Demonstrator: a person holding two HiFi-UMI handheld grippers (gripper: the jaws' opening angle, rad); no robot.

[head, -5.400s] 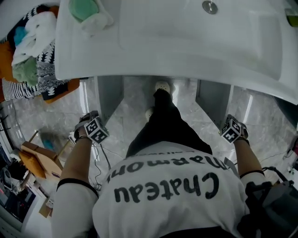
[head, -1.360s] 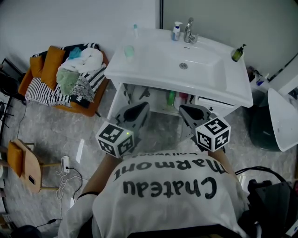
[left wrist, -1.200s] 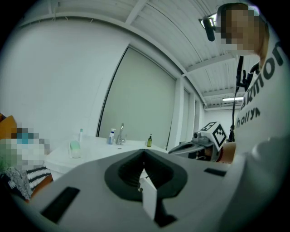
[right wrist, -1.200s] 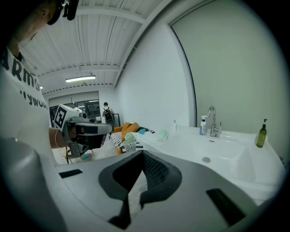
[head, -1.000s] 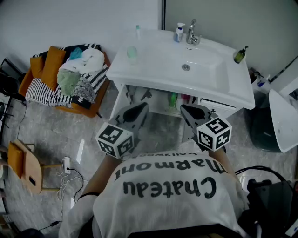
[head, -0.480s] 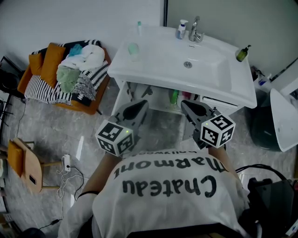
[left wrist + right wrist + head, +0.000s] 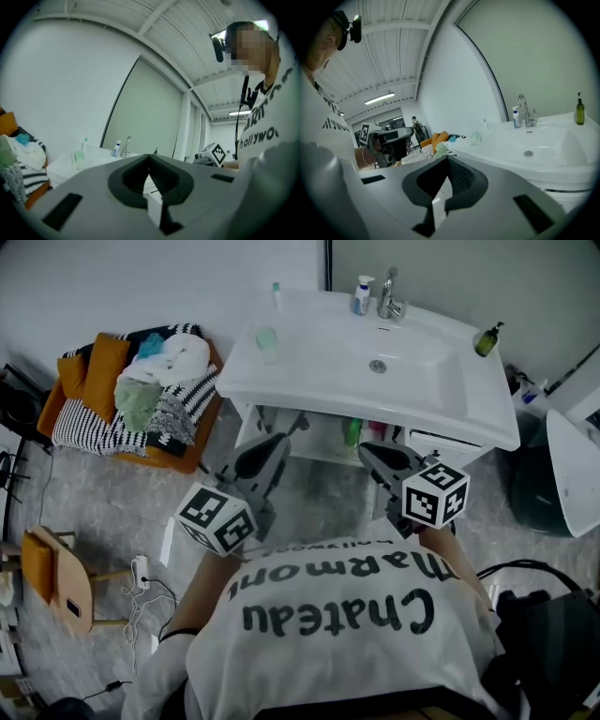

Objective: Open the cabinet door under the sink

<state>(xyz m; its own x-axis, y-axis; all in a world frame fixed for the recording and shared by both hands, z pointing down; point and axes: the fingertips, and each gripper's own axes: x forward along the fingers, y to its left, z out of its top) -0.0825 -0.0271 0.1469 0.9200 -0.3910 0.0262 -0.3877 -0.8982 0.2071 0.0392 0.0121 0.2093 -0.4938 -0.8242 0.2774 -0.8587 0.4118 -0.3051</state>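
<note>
1. The person (image 7: 328,615) stands back from the sink (image 7: 309,397). Both claws are raised level in front of the chest, well apart from the cabinet (image 7: 323,448) beneath the basin.
2. The left claw (image 7: 279,440) is pinched narrow, tips together, with nothing between them. The right claw (image 7: 366,449) is the same, tight and empty.
3. The cabinet sits straight under the basin's front rim, and its inside is on show. A green bottle (image 7: 352,434) stands in there with something red just beside it.
4. To my eye the door (image 7: 247,424) is already swung aside, if the white panel at the left of the opening is it. I can't be sure.
5. So the opening looks done or nearly so, and neither claw is near any handle.
6. A white front (image 7: 439,441) under the basin's right side may be closed. If it needs opening, I'd expect a claw to spread, drop to its edge, catch it and pull outward.
</note>
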